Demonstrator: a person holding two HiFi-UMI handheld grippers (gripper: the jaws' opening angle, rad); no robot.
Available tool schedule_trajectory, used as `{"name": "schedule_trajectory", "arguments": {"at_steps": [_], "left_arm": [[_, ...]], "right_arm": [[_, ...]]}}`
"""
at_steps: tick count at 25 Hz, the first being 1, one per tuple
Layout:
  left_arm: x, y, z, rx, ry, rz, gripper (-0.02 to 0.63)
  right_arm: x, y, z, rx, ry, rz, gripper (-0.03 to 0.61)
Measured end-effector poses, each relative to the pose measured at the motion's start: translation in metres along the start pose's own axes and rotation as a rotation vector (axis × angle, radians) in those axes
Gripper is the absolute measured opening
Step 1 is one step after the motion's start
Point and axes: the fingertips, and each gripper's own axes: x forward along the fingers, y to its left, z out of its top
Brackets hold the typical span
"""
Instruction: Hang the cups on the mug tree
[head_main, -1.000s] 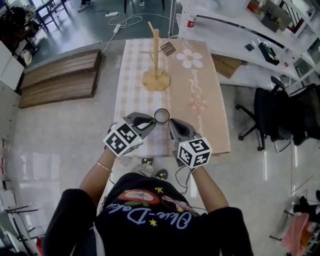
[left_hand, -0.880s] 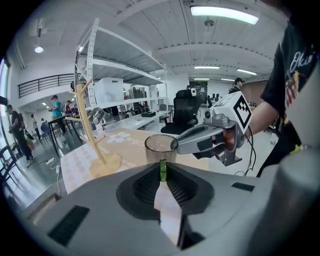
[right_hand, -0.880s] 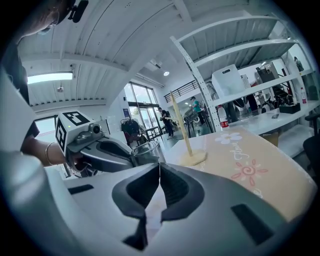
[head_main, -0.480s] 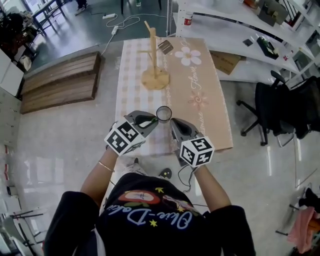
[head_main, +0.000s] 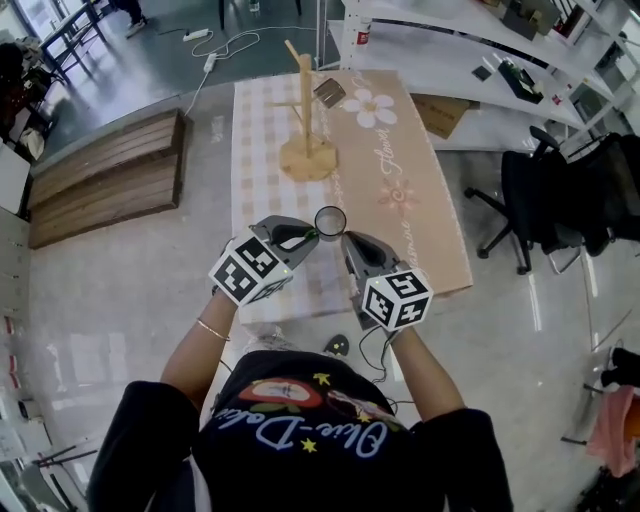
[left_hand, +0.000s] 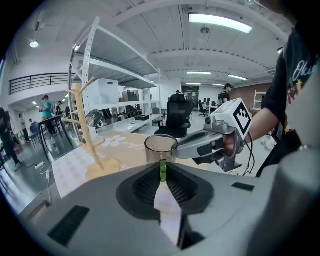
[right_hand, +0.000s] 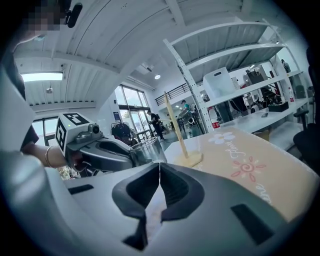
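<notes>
Both grippers and the cup sit slightly higher in head view than a second ago, and the tree has shifted a little left; their arrangement with each other is unchanged. Left gripper (head_main: 308, 236) is over the near part of the desk (head_main: 270, 190), its fingers pinching the thin green handle (left_hand: 162, 170) of the clear glass cup (head_main: 330, 220). The cup is upright, mouth up, just beyond the fingertips. Whether its base rests on the desk or is lifted cannot be told. Right gripper (head_main: 347, 238) is just to the right of the cup, its tip close beside the cup wall; contact cannot be confirmed. Its fingers are pressed together with nothing between them, as seen in the right gripper view. The wooden tree (head_main: 305, 110) stands upright on its round base at the far end of the desk, well apart from the cup. A metal cup (head_main: 328, 93) appears to hang on a right-hand branch.
</notes>
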Motion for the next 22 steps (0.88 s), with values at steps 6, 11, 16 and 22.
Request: {"name": "schedule_trajectory", "arguments": {"at_steps": [6,11,16,22], "left_arm": [[-0.002,0.017,-0.004,0.034,-0.008,-0.074,0.048],[-0.001,0.029,-0.003,0.073,-0.006,-0.118,0.048],[-0.001,0.04,0.0,0.078,-0.016,-0.145,0.048],[-0.001,0.051,-0.001,0.068,-0.023,-0.17,0.048]], "right_arm": [[0.013,0.002,0.001,0.049,-0.02,-0.086,0.009],[0.023,0.001,0.004,0.062,-0.027,-0.142,0.009],[0.032,0.0,0.01,0.073,-0.034,-0.176,0.009],[0.041,-0.002,0.014,0.083,-0.038,-0.201,0.009]]}}
